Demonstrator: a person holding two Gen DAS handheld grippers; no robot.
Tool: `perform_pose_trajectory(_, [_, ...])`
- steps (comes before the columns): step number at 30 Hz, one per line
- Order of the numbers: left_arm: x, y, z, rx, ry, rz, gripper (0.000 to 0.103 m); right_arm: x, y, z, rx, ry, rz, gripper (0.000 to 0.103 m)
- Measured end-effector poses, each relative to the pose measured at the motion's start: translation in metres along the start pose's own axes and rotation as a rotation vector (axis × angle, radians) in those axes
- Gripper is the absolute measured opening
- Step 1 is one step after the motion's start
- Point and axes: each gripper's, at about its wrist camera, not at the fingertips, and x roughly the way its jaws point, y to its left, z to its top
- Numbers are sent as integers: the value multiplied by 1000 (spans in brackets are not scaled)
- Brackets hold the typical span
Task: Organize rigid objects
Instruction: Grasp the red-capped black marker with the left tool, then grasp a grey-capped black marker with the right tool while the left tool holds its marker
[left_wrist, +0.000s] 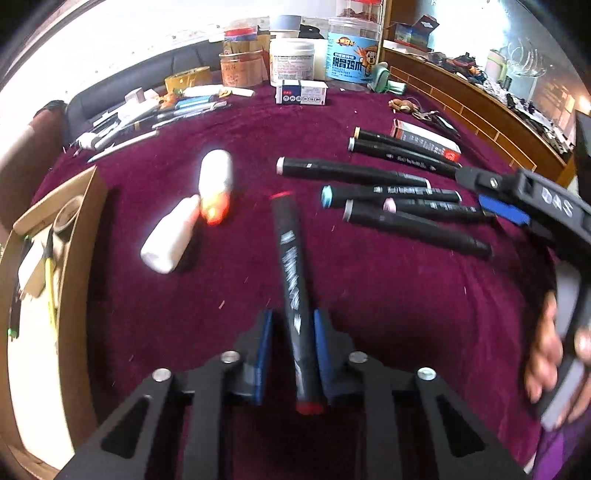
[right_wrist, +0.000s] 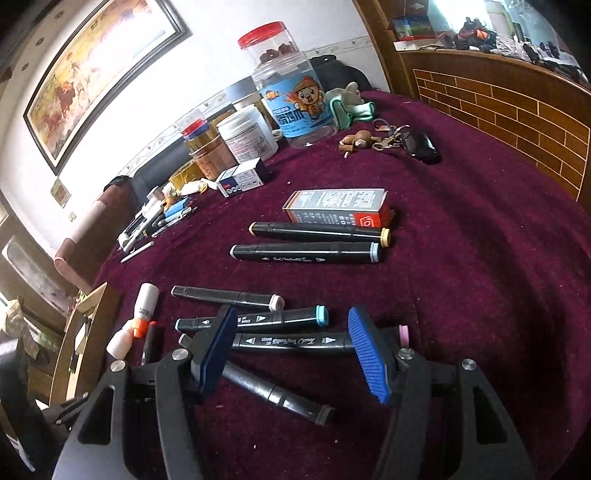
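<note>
Maroon cloth (left_wrist: 388, 332) covers the table, and black markers lie scattered across it. Left gripper (left_wrist: 291, 354) has its blue pads pressed on a red-capped marker (left_wrist: 295, 288), which runs lengthwise between the fingers, its near red end sticking out behind the pads and its far red cap pointing toward the table's middle. Just beyond that cap lie two white bottles (left_wrist: 192, 218), their tips meeting at an orange cap. Toward the left edge stands a cardboard box (left_wrist: 79, 229) with small things inside. Right gripper (right_wrist: 299, 354) hovers with jaws spread apart, holding nothing; under it lies a loose cluster of four markers (right_wrist: 255, 321), among them one with a teal cap and one with a pink cap, and one of them passes between the two pads without being touched. Farther toward the middle two more markers (right_wrist: 314, 243) lie side by side, just beside a small red and grey carton (right_wrist: 336, 206). Jars (right_wrist: 288, 96) and tubs crowd the far edge, with a bunch of keys (right_wrist: 399, 142) near them. A hand (left_wrist: 554, 354) grips the right gripper's handle in the left wrist view.
</note>
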Motion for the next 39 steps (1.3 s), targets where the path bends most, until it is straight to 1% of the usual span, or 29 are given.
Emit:
perform_pose_trajectory(3, [-8, 8, -14, 8, -5, -13, 21, 1, -1, 0, 7, 2, -2, 62])
perform_pose_trajectory(5, [-6, 6, -13, 12, -15, -18, 21, 2, 0, 0, -2, 2, -11, 62])
perform_pose_trajectory(8, [0, -3, -6, 24, -29, 12, 22, 4, 2, 0, -18, 2, -27, 62])
perform_pose_trajectory(10, [5, -8, -1, 30, -54, 9, 22, 4, 2, 0, -25, 2, -38, 62])
perform_pose_trajectory(12, [5, -4, 1, 9, -56, -9, 21, 6, 2, 0, -28, 1, -47, 62])
perform_pose_trajectory(13, [3, 0, 0, -16, -54, -44, 20, 6, 1, 0, -29, 0, -49, 62])
perform_pose_trajectory(14, [1, 5, -3, -37, -50, -74, 14, 6, 1, -1, -30, -2, -54, 62])
perform_pose_trajectory(15, [-1, 8, -4, -54, -48, -90, 14, 6, 1, -1, -32, -3, -57, 62])
perform_pose_trajectory(16, [-7, 13, -8, -70, -57, -100, 14, 7, 2, -1, -35, -4, -60, 62])
perform_pose_trajectory(21, [-41, 22, -20, -85, -131, -128, 14, 9, 9, -3, -75, -4, -92, 65])
perform_pose_trajectory(25, [-66, 32, -29, -108, -186, -157, 14, 6, 11, -2, -84, -4, -118, 65])
perform_pose_trajectory(27, [-75, 38, -34, -114, -207, -159, 14, -5, 11, -2, -83, -19, -107, 65])
perform_pose_trajectory(29, [-82, 44, -39, -119, -224, -163, 14, -22, 12, -2, -103, -30, -72, 65])
perform_pose_trajectory(30, [-86, 47, -41, -126, -233, -165, 14, -28, 13, -2, -118, -22, -58, 66])
perform_pose_trajectory(32, [-91, 52, -45, -137, -248, -165, 14, -38, 14, -1, -165, 21, -17, 66])
perform_pose_trajectory(36, [-95, 57, -50, -161, -267, -174, 14, -37, 20, -5, -248, 127, 38, 66])
perform_pose_trajectory(39, [-92, 58, -52, -165, -261, -178, 14, -25, 30, -13, -324, 184, 24, 66])
